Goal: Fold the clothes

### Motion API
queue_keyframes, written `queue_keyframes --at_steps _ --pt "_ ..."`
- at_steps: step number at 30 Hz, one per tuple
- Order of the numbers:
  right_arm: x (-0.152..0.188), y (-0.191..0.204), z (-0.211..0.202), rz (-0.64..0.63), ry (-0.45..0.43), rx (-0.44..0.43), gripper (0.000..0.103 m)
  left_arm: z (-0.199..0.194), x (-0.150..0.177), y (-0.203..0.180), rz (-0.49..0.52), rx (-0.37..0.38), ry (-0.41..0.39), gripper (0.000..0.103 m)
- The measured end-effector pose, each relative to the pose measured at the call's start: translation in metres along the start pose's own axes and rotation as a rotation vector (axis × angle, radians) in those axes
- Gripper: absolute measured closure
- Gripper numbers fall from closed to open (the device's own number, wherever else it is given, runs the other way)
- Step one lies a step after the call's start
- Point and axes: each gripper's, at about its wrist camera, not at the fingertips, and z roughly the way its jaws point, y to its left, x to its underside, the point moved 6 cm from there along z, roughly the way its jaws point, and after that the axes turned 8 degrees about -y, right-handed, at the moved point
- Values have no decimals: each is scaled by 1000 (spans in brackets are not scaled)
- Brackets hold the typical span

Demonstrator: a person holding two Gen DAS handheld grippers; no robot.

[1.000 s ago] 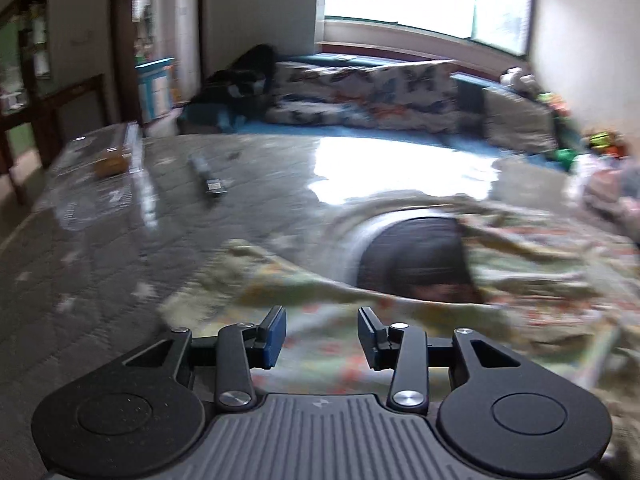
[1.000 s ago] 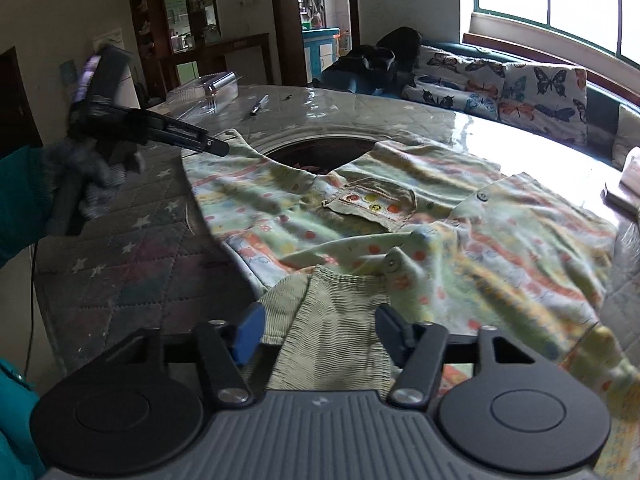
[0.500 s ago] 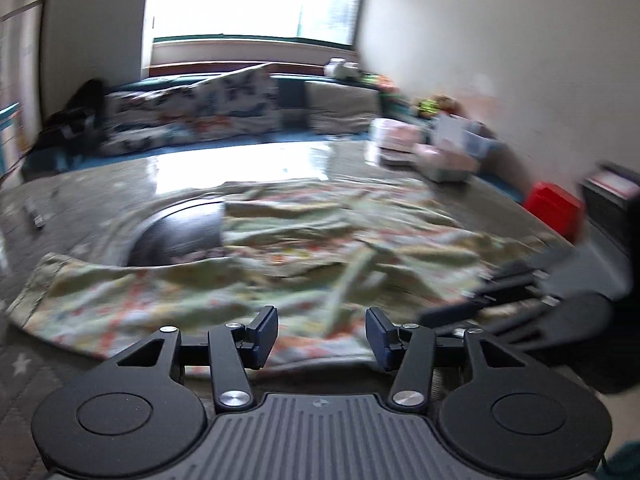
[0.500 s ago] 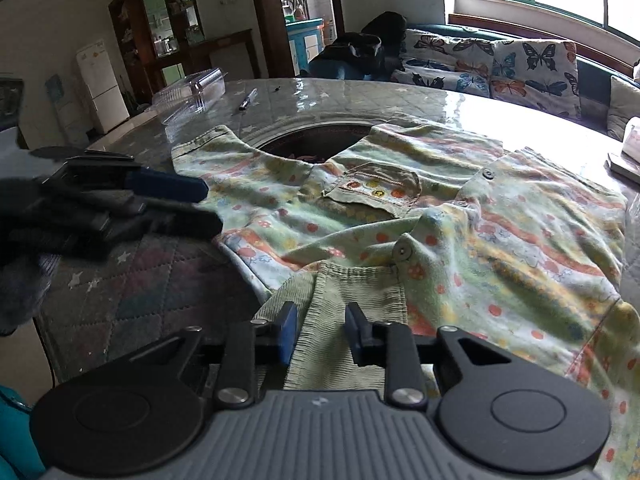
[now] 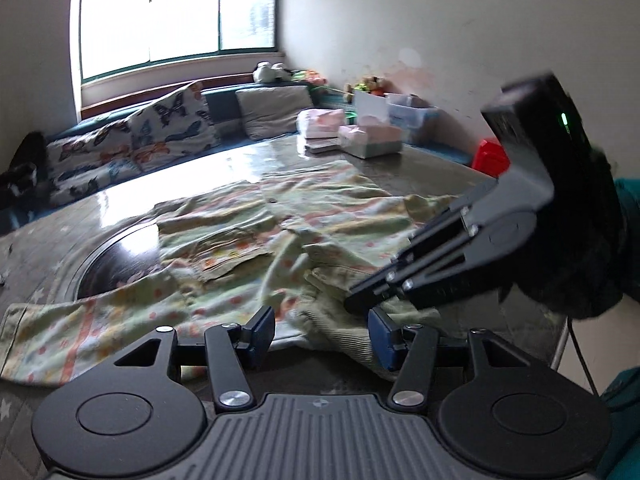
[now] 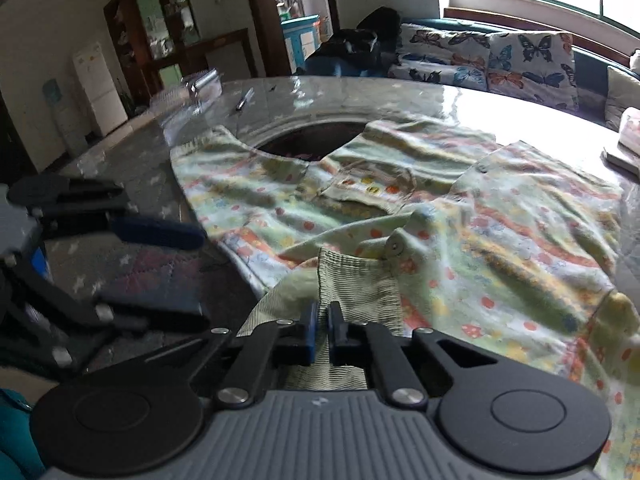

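- Right wrist view has the right tongs (image 6: 322,330) pressed together on the ribbed green hem (image 6: 356,284) of the little shirt (image 6: 460,220); the cloth runs straight between the blue pads and bunches up there.
- That shirt, pale green with orange and yellow spots and stripes, lies spread and rumpled on the worktop (image 6: 340,92), front up, with a small patch pocket (image 6: 360,192) near its middle and a round snap (image 6: 396,246) just beyond the pinched hem.
- One shoulder of the shirt laps over the edge of the dark round hole (image 6: 312,142) sunk in the worktop.
- Off to the left in the same view the left tongs (image 6: 160,264) hang over the quilted, star-patterned worktop cover beside the shirt, spread, with nothing between the fingers.
- Left wrist view agrees: the left tongs (image 5: 322,336) stand apart above the near edge of the shirt (image 5: 248,240), pads clear of the cloth, while the right tongs (image 5: 360,300) come in from the right with their tips down on the hem.
- Beyond, a pen (image 6: 244,99) lies on the far worktop, pink boxes (image 5: 370,140) sit near its other side, and butterfly cushions (image 6: 492,64) line the window bench.
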Motion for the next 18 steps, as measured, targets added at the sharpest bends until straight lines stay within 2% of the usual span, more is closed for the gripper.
queue_keyframes --at_steps 5,8,13,15,17,18 --pt "-9 -10 -17 41 -40 3 99 15 -1 -16 103 50 1 49" --pt "-13 -15 -26 63 -67 5 99 26 2 -22 156 67 19 58" --pt "-15 -21 -35 95 -94 7 99 41 9 -28 245 76 61 63" --pt "-15 -23 -37 105 -103 6 99 47 12 -29 264 79 83 74" --pt "-15 -25 -39 113 -111 10 99 48 11 -25 229 86 92 93" --pt "-15 -26 -40 117 -115 11 99 49 11 -23 211 90 95 93"
